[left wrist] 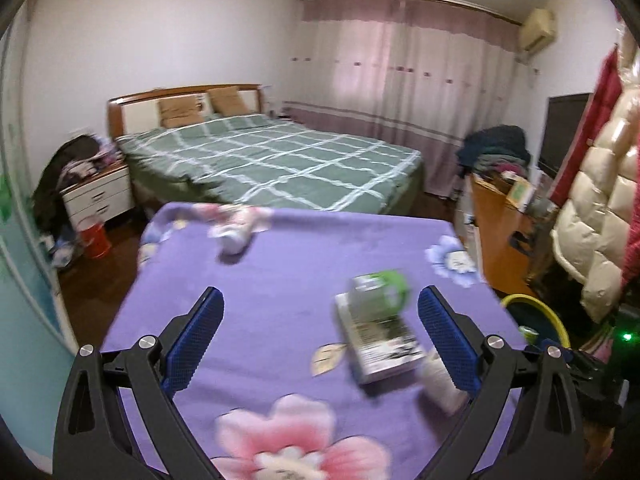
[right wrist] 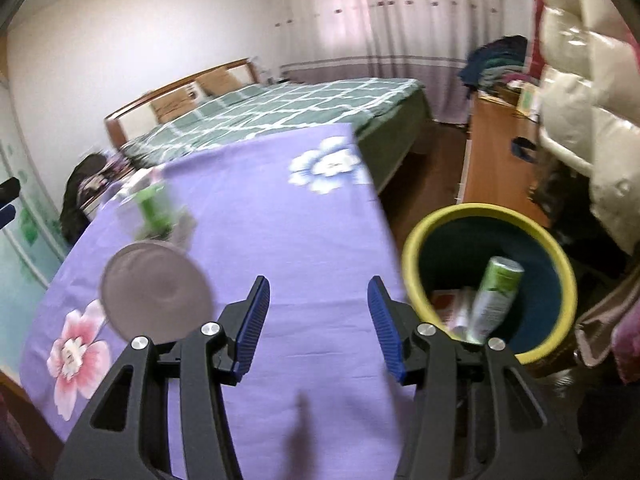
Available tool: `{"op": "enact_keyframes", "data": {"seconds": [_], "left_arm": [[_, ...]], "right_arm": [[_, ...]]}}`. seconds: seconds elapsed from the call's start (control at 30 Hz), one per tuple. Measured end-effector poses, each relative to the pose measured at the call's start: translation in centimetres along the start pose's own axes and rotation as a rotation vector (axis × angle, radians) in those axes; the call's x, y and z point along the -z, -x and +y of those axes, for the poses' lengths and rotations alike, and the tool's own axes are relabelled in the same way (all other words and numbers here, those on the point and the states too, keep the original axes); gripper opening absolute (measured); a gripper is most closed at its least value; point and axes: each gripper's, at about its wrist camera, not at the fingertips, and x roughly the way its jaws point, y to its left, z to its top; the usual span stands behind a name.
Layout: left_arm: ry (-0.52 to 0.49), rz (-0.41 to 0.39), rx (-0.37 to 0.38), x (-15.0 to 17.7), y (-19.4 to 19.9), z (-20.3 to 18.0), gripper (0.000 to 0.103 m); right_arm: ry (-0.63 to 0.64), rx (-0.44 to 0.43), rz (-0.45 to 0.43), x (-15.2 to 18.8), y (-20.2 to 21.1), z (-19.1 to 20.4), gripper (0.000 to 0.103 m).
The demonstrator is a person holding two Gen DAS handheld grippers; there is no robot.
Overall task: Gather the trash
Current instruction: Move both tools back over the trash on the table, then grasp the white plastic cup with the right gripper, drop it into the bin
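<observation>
On a purple flowered cloth (left wrist: 280, 280) lie a green-and-white container (left wrist: 378, 294), a flat printed box (left wrist: 380, 340), a pale cup (left wrist: 440, 384) and a white crumpled item (left wrist: 234, 236) at the far edge. My left gripper (left wrist: 320, 308) is open above the cloth, the box just inside its right finger. My right gripper (right wrist: 318, 300) is open and empty over the cloth's right edge (right wrist: 304, 216). A yellow-rimmed bin (right wrist: 412, 248) beside it holds a green-white can (right wrist: 496, 296) and other litter. A round grey lid (right wrist: 156, 296) and a green container (right wrist: 152, 208) show to its left.
A bed with a green checked cover (left wrist: 272, 160) stands behind the cloth-covered table. A wooden desk (right wrist: 496, 164) with clothes piled on it is at the right, with a puffy white coat (right wrist: 592, 92) hanging near the bin. A nightstand (left wrist: 98, 196) and red bucket (left wrist: 94, 236) stand at the left.
</observation>
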Motion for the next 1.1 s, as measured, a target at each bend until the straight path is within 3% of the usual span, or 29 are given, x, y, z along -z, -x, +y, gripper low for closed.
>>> {"op": "enact_keyframes", "data": {"seconds": [0.17, 0.27, 0.5, 0.57, 0.63, 0.7, 0.93, 1.1], "left_arm": [[0.052, 0.007, -0.048, 1.1, 0.2, 3.2, 0.096], [0.063, 0.017, -0.051, 1.7, 0.2, 3.8, 0.096], [0.031, 0.028, -0.036, 1.8, -0.1, 1.6, 0.096], [0.025, 0.034, -0.032, 1.9, -0.3, 1.3, 0.096], [0.018, 0.04, -0.03, 2.0, -0.6, 1.1, 0.096], [0.013, 0.047, -0.029, 2.0, -0.9, 0.8, 0.096], [0.011, 0.067, -0.02, 2.2, -1.9, 0.4, 0.096], [-0.004, 0.075, -0.01, 2.3, -2.4, -0.4, 0.096]], "right_arm": [[0.053, -0.086, 0.04, 0.0, -1.2, 3.0, 0.049], [0.079, -0.084, 0.063, 0.0, -2.3, 4.0, 0.049], [0.087, -0.156, 0.127, -0.8, -5.8, 5.5, 0.049], [0.078, -0.173, 0.131, -0.9, -6.2, 5.8, 0.044], [0.071, -0.184, 0.133, -0.9, -6.4, 5.9, 0.018], [0.062, -0.199, 0.132, -0.8, -6.2, 5.8, 0.009], [0.025, -0.181, 0.097, -1.2, -5.0, 4.2, 0.005], [-0.062, -0.122, 0.058, -1.7, -3.9, 0.6, 0.005]]}}
